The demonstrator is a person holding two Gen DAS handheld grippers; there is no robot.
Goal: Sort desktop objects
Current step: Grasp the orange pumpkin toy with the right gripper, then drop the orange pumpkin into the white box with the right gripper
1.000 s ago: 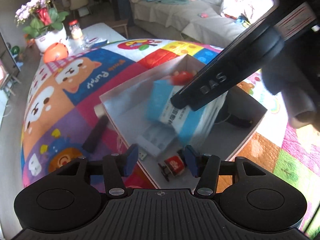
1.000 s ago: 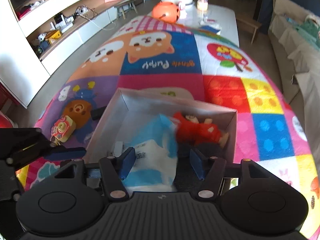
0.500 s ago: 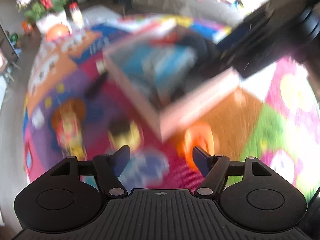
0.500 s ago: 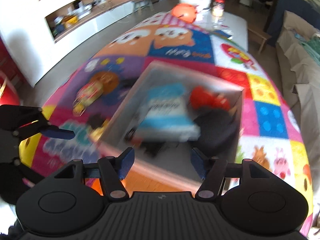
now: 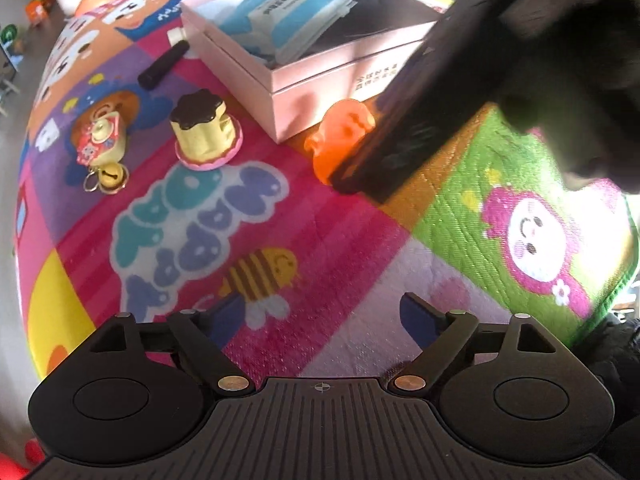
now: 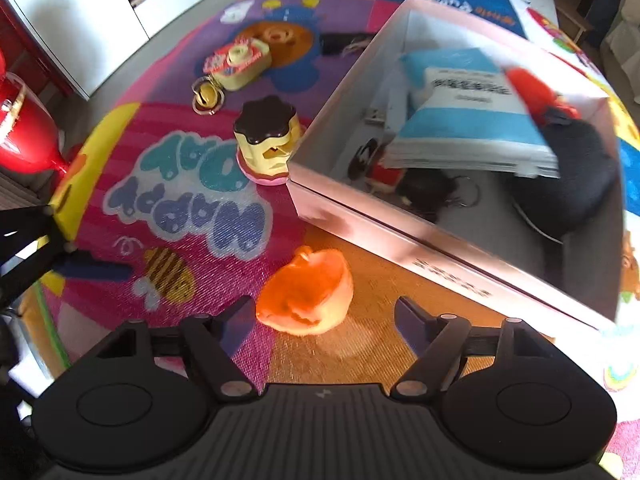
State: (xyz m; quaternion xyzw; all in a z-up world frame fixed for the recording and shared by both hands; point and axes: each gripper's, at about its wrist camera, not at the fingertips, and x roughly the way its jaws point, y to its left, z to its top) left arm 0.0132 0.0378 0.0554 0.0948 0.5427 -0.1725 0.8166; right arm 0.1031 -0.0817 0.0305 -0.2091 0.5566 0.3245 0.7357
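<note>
The tabletop [image 6: 400, 280], under its patchwork cartoon cover, carries everything. On it the pink box [image 6: 400, 236] fills the right wrist view from twelve to three o'clock, open-topped so sorted things can drop in; already inside lie a blue-and-white pack [image 6: 468, 120], a dark pouch [image 6: 576, 168] and a red toy [image 6: 536, 88].

The right gripper [image 6: 325, 320] points steeply down at the orange toy [image 6: 306, 292], which lies just short of the box's near wall, at six o'clock from it. Its jaws are opening, one on each side of the toy and apart from it, probably to straddle it for a pickup. The left gripper [image 5: 316, 316] hangs over bare pink cover, jaws also opening with nothing between them.

Still unsorted, at nine to eleven o'clock from the box: the pudding toy [image 6: 266, 140] just beside its corner, the camera keychain [image 6: 238, 62] with its bell, and a black marker [image 5: 163, 65] beside the box's far side.
</note>
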